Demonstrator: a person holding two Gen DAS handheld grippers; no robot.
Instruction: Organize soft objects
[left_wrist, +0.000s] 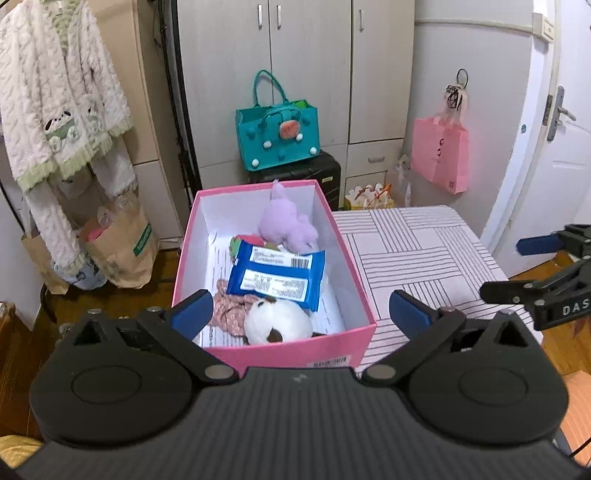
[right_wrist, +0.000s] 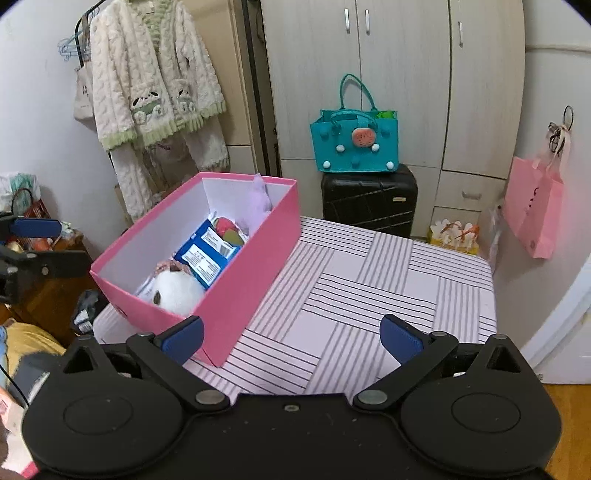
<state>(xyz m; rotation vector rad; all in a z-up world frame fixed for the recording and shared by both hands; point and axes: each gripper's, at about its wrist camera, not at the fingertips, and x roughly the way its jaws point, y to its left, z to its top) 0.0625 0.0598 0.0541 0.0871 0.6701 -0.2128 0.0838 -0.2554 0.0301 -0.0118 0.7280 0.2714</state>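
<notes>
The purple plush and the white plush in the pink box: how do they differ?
The purple plush lies at the far end of the pink box; the white plush lies at the near end. The purple one is one colour and lumpy with a pointed part sticking up; the white one is rounder with brown patches. The blue packet lies between them. Both are soft toys inside the box, untouched by either gripper.
</notes>
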